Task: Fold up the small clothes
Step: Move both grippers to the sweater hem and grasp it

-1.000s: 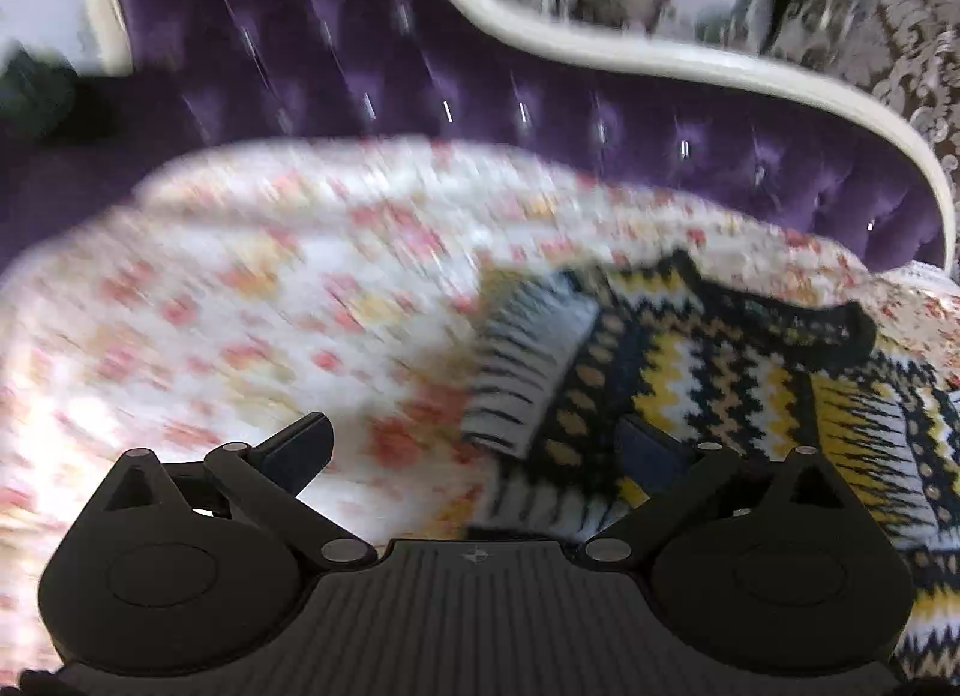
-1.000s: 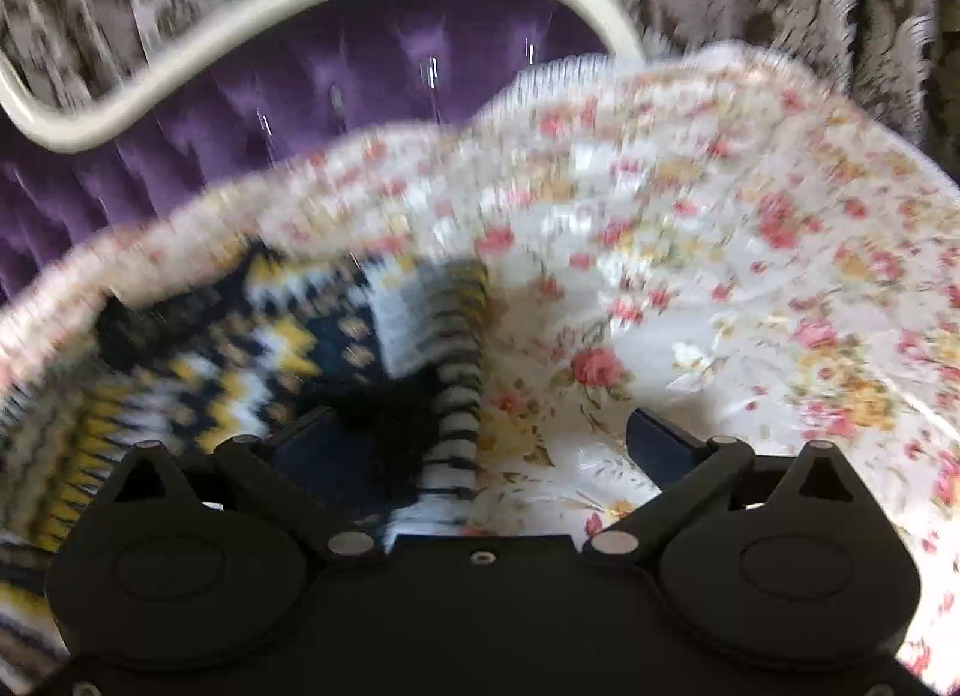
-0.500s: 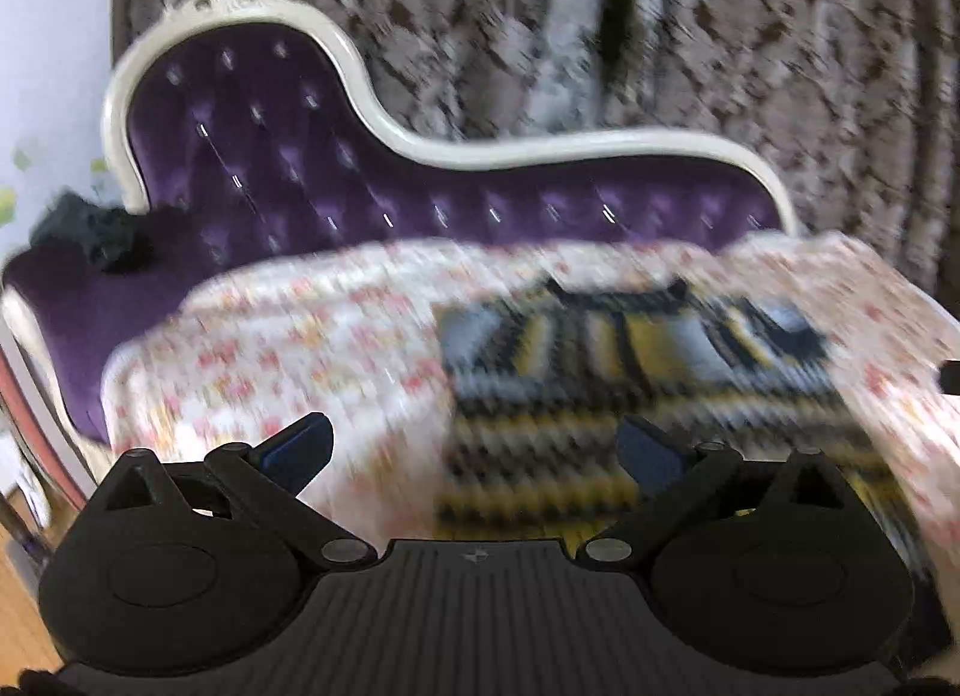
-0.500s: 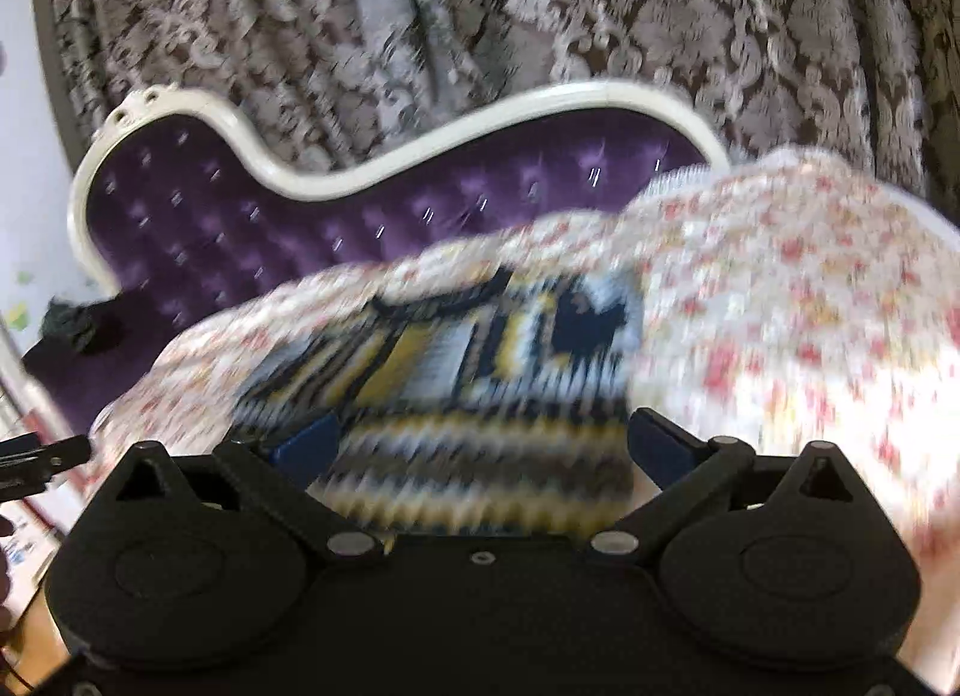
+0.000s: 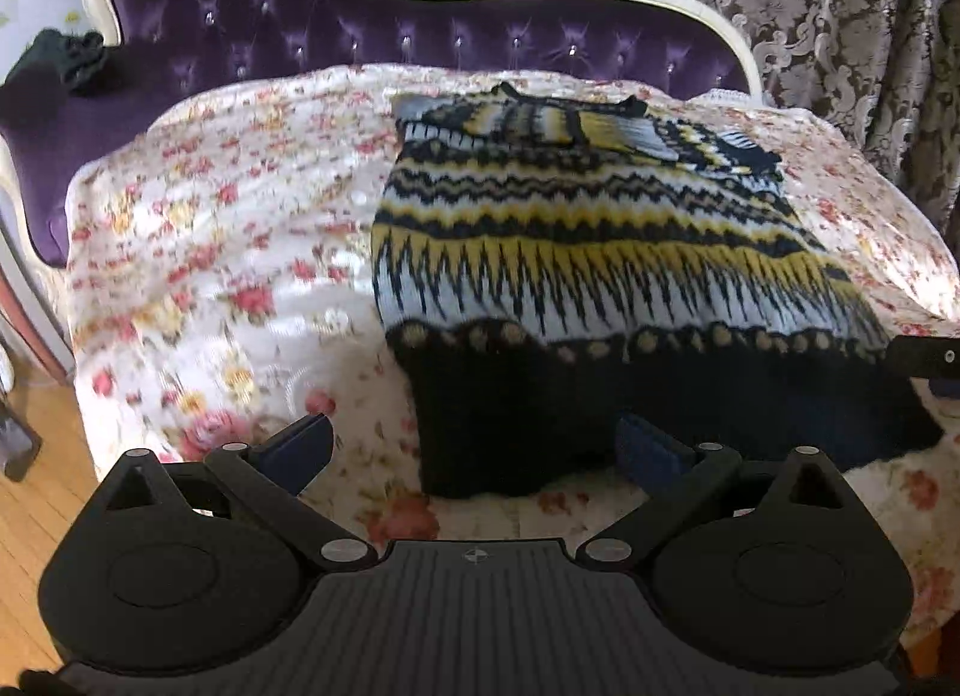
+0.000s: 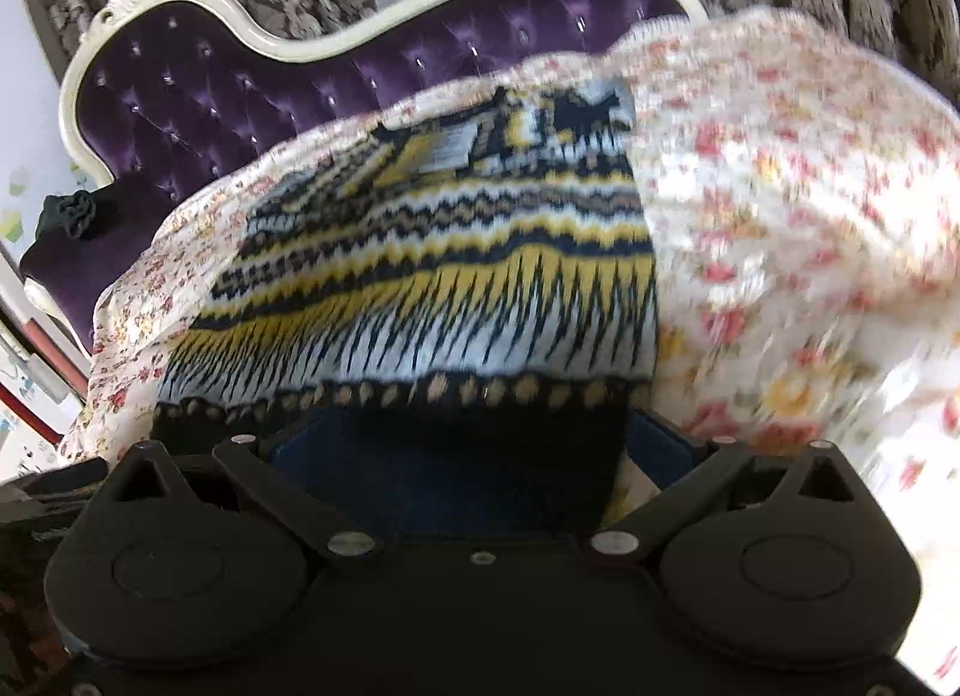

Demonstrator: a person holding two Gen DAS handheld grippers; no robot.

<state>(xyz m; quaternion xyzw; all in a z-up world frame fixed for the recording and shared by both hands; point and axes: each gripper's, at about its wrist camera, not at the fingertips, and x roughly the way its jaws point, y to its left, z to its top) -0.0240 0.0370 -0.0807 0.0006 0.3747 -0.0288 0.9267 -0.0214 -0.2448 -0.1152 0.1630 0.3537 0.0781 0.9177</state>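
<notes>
A small knitted sweater [image 5: 576, 252] with yellow, white and black zigzag bands lies on a floral blanket [image 5: 228, 252], sleeves folded in, black hem nearest me. My left gripper [image 5: 474, 450] is open and empty, its jaws either side of the hem's left corner. My right gripper [image 6: 474, 450] is open at the hem's right corner, the black hem of the sweater [image 6: 444, 276] between its jaws. One right finger [image 5: 924, 357] shows at the right edge of the left wrist view.
The blanket covers a purple tufted chaise [image 5: 288, 18] with a white frame. A black cloth [image 5: 66, 60] lies on the chaise's left end. Patterned curtains [image 5: 840, 6] hang behind. Wooden floor [image 5: 36, 486] lies left of the blanket's edge.
Both grippers have pulled back from the sweater's top near the folded sleeves, lifted away, then come down to the black hem at the near edge. Both stay open.
</notes>
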